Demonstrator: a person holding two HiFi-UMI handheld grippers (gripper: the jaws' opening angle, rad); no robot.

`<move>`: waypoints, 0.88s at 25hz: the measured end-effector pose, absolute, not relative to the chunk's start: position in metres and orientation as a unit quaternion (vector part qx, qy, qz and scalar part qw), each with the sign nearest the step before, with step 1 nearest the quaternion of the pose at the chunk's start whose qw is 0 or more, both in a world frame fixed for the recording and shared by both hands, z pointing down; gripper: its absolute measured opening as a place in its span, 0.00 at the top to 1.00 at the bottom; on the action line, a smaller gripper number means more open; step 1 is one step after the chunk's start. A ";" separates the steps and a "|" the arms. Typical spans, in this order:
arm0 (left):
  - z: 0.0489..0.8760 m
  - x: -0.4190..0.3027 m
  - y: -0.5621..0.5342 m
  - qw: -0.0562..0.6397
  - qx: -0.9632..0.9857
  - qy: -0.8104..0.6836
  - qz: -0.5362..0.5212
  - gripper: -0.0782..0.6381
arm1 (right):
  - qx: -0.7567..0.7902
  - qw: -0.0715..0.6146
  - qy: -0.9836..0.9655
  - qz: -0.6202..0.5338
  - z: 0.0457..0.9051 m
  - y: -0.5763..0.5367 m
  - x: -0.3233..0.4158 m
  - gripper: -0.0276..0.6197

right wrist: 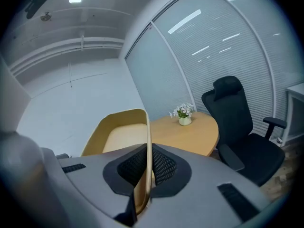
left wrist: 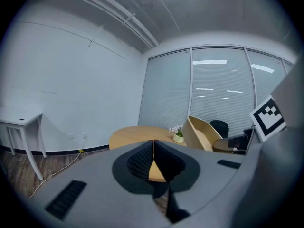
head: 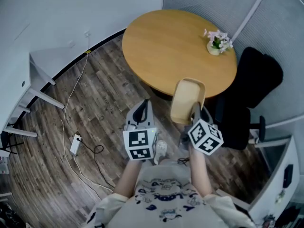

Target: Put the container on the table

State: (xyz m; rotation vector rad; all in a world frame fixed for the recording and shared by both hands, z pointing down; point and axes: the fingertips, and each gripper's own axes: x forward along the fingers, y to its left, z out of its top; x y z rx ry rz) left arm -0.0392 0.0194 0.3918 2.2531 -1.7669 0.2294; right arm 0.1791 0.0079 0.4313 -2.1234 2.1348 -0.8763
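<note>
While our right gripper (head: 196,110) grips the tan container (head: 187,99) (left gripper (head: 143,109) clenched, empty), it is not yet on the counter (head: 161,46), upper centre.

Head view looks steeply down, desk (head: 171,46) at 12 o'clock; both gripper views face it level, sharing the flowerpot (head: 214,48).

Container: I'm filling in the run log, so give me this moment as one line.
right gripper: shut on container | left gripper: shut, empty | container: in air by table, not set down
</note>
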 end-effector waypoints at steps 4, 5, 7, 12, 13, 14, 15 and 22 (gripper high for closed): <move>0.390 -0.036 -0.014 0.133 0.768 -0.622 0.077 0.88 | -0.666 0.001 0.691 -0.280 0.430 -0.031 0.182 0.94; 0.390 -0.035 -0.021 0.133 0.767 -0.624 0.076 0.88 | -0.663 0.001 0.694 -0.280 0.429 -0.040 0.182 0.94; 0.390 -0.032 -0.034 0.132 0.765 -0.626 0.076 0.88 | -0.659 0.003 0.698 -0.280 0.429 -0.055 0.184 0.94; 0.394 -0.030 -0.057 0.135 0.762 -0.629 0.077 0.88 | -0.656 -0.001 0.698 -0.288 0.436 -0.082 0.186 0.94; 0.394 -0.030 -0.061 0.135 0.762 -0.629 0.079 0.88 | -0.656 -0.003 0.697 -0.289 0.437 -0.087 0.186 0.94; 0.395 -0.031 -0.066 0.136 0.761 -0.629 0.080 0.88 | -0.657 -0.005 0.696 -0.290 0.438 -0.090 0.187 0.94; 0.396 -0.032 -0.070 0.138 0.761 -0.629 0.082 0.88 | -0.657 -0.007 0.695 -0.290 0.438 -0.094 0.187 0.94; 0.409 -0.039 -0.109 0.154 0.760 -0.625 0.089 0.88 | -0.665 -0.018 0.685 -0.297 0.447 -0.128 0.185 0.94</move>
